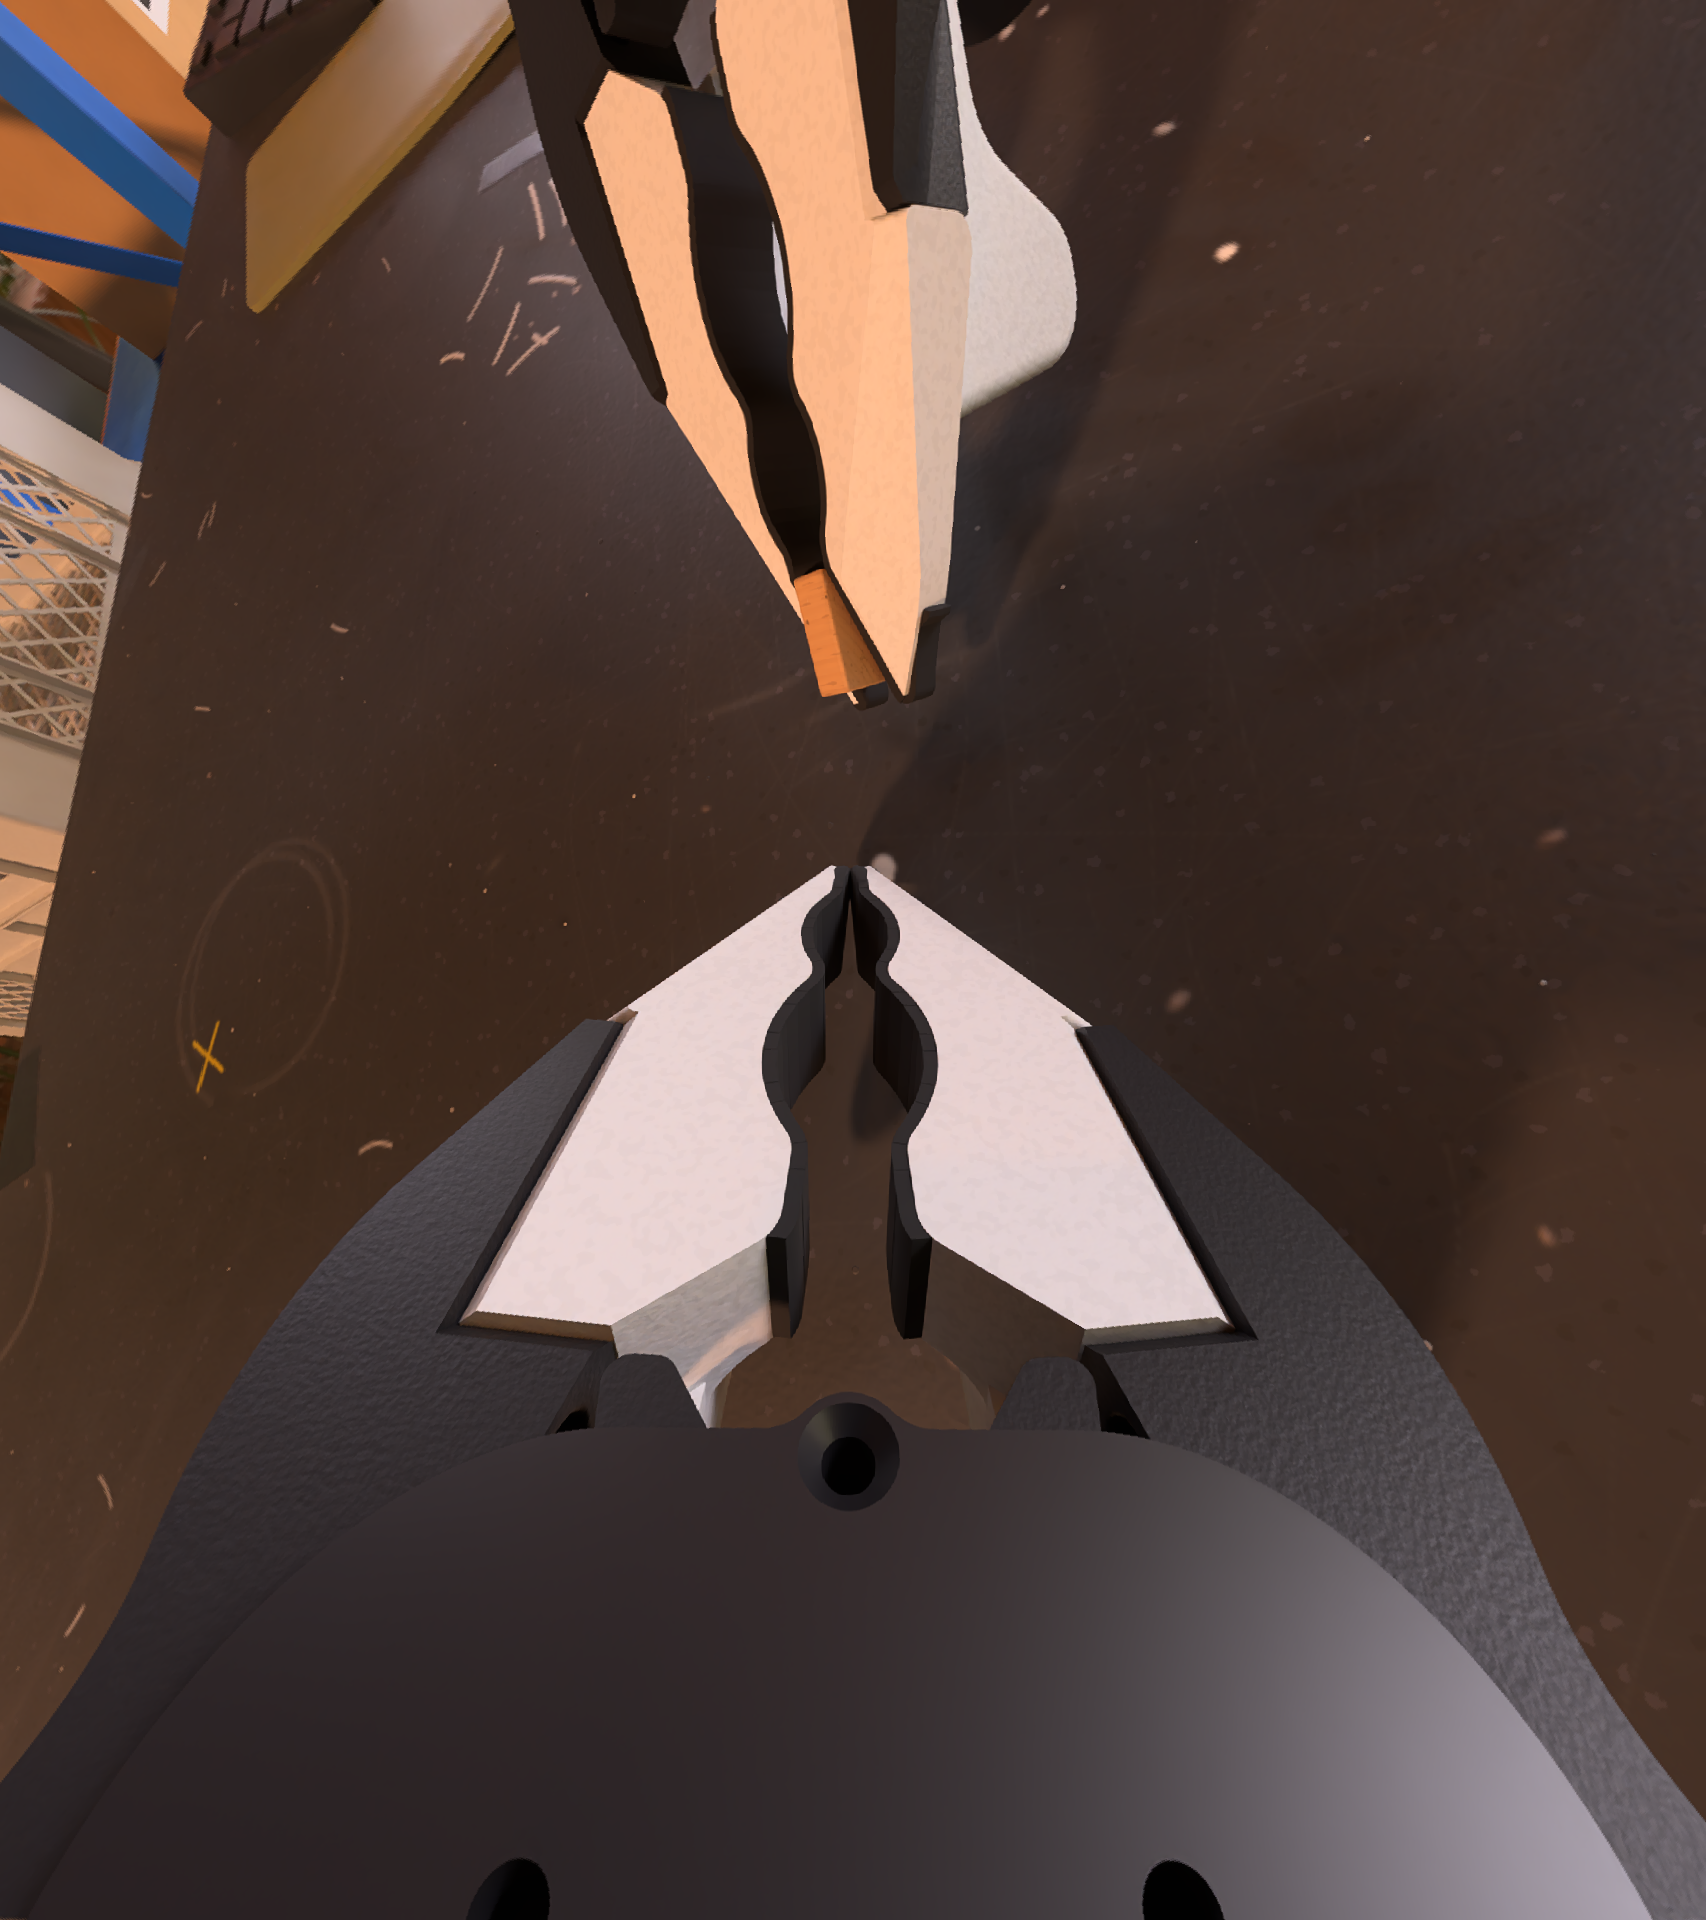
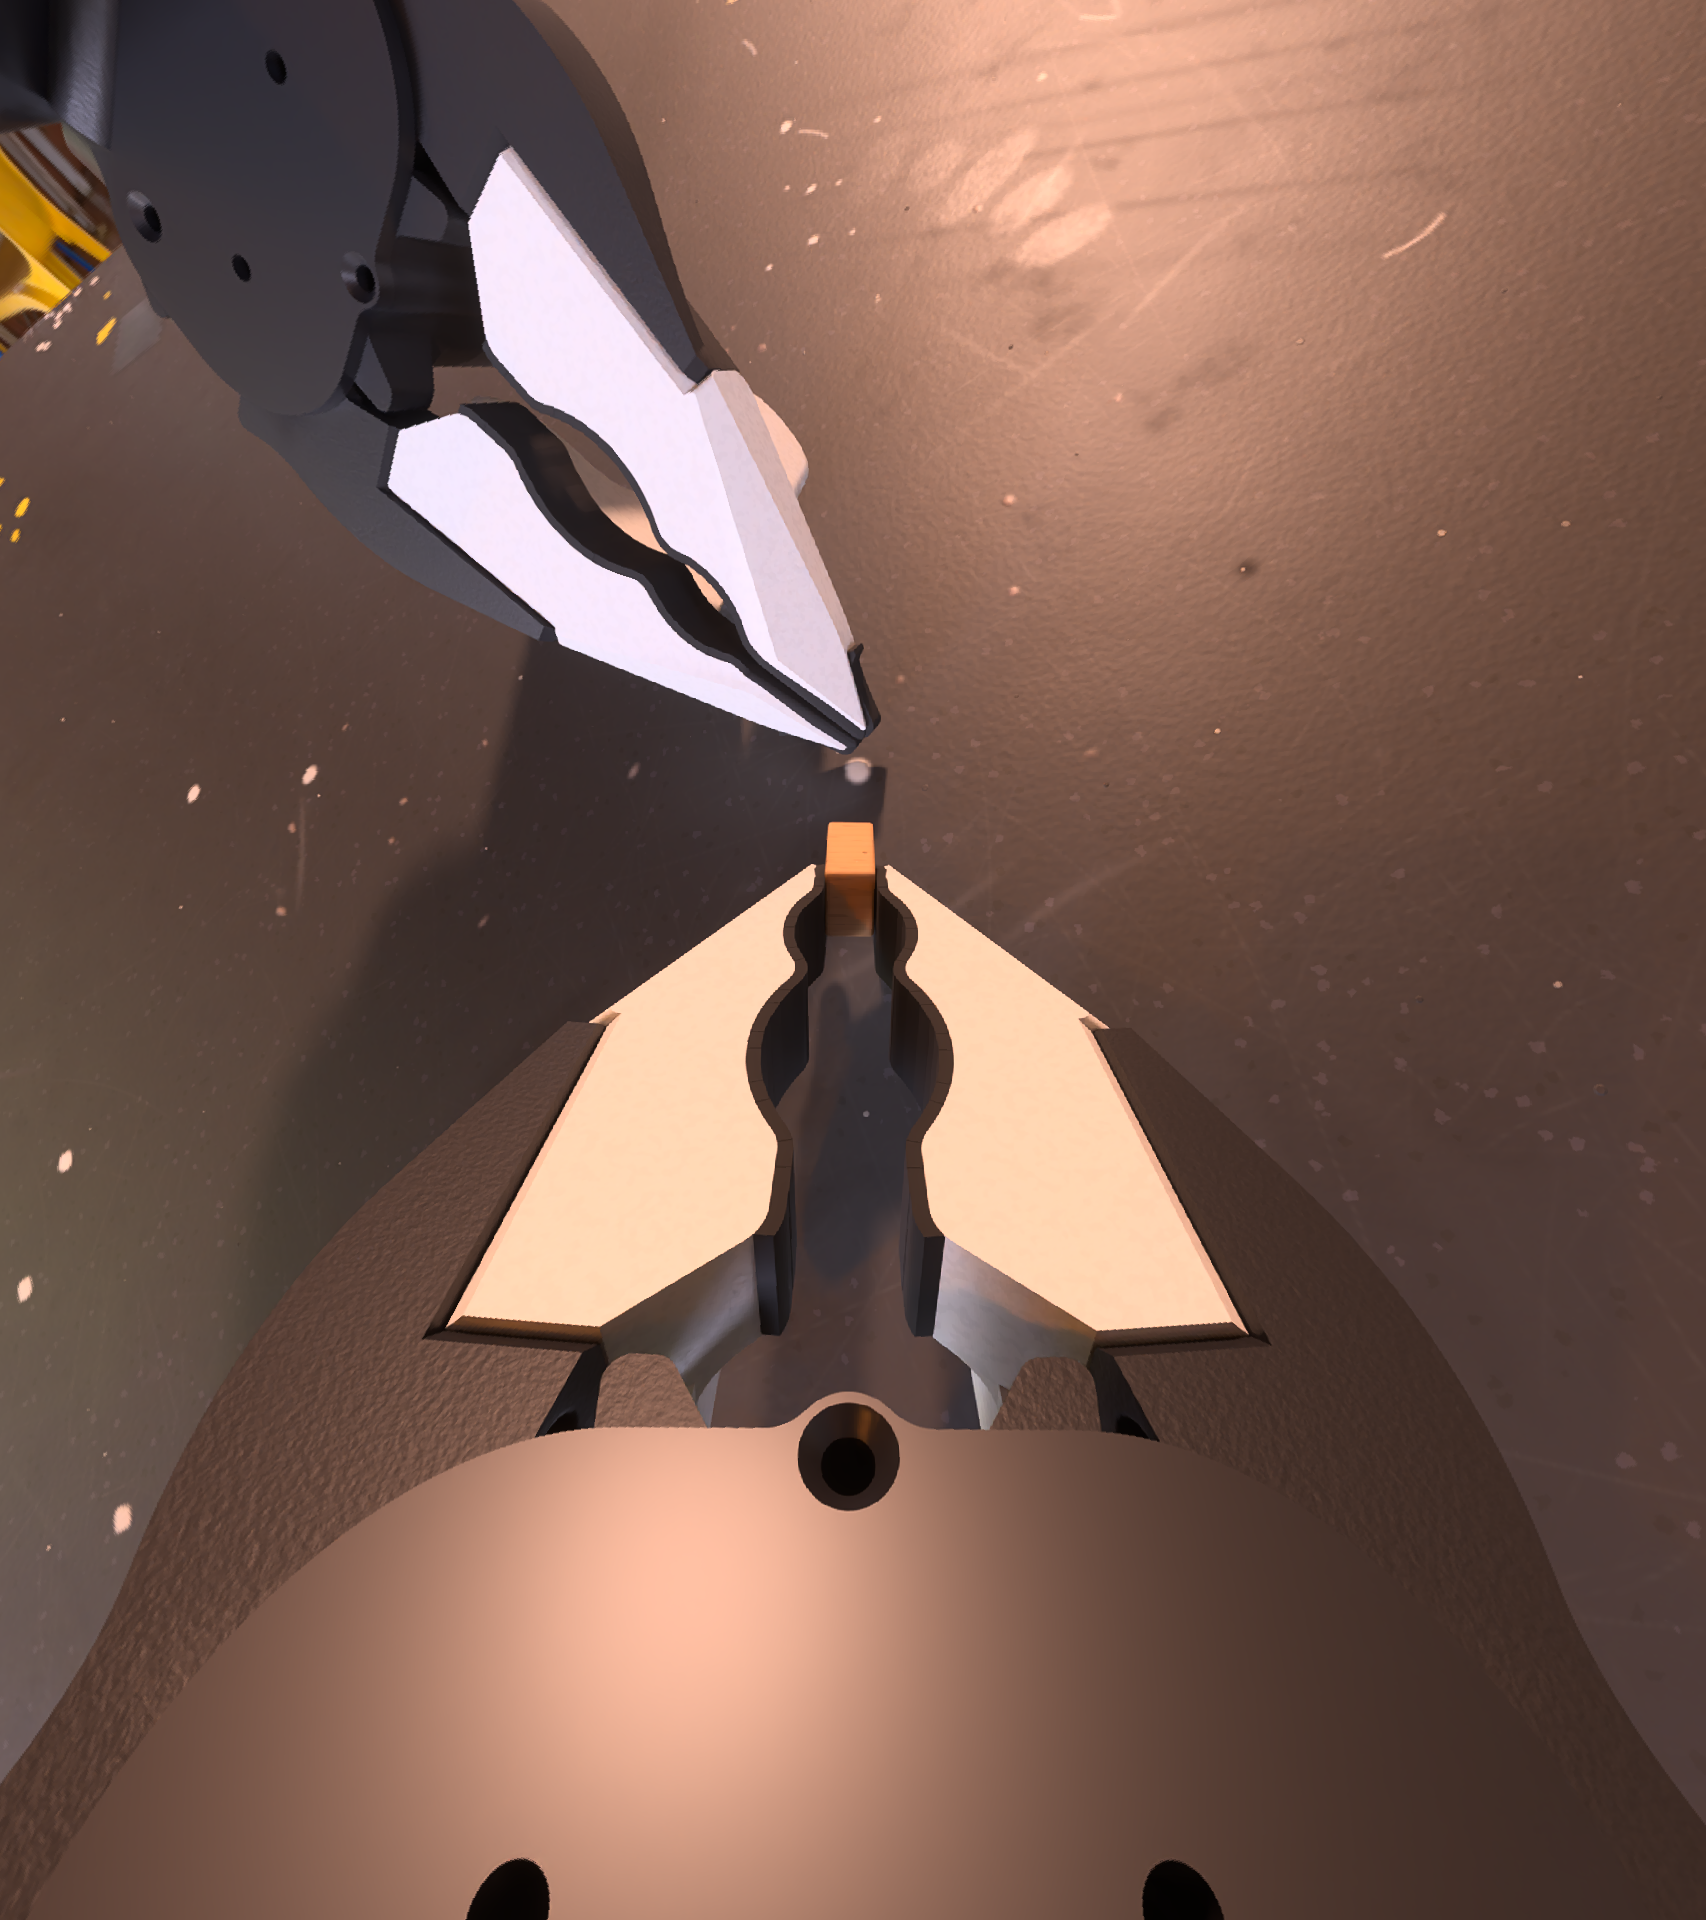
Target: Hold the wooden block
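The wooden block [image 2: 849, 878] is a small orange-tan piece pinched between my right gripper's [image 2: 849, 883] fingertips, sticking out a little past them, above the dark table. In the left wrist view the same block [image 1: 833, 634] shows at the tip of the right gripper [image 1: 875, 675], which comes down from the top. My left gripper [image 1: 851, 873] is shut and empty, its tips touching, a short way in front of the block. It also shows in the right wrist view [image 2: 854, 732], pointing down from the upper left toward the block, apart from it.
The dark brown scratched table [image 1: 1348, 727] fills both views. Its left edge [image 1: 101, 727] runs beside mesh racks and blue framing. A tan board [image 1: 350, 177] lies at the far left corner. A small pale speck [image 2: 857, 771] sits on the table between the grippers.
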You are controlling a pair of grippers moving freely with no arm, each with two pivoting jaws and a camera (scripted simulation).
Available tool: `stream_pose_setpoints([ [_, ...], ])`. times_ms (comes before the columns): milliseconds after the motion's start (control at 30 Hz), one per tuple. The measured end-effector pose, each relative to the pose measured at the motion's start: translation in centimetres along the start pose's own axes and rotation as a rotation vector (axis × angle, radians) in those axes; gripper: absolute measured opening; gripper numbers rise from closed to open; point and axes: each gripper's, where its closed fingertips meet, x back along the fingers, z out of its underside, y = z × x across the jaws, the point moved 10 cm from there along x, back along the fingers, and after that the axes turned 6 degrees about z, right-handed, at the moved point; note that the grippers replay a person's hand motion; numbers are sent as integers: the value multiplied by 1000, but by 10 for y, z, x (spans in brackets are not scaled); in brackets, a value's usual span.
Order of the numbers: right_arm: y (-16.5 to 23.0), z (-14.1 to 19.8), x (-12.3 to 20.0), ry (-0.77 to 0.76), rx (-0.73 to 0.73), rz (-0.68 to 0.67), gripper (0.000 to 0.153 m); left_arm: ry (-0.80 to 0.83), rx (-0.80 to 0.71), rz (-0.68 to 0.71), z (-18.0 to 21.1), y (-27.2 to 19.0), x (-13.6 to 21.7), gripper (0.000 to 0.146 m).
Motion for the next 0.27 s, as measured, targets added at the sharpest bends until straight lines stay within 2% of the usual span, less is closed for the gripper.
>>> stream_pose_setpoints([
  [267,-1,0,0,-4,-7,-12,7,-1,-6,1,-1,0,-1,0],
])
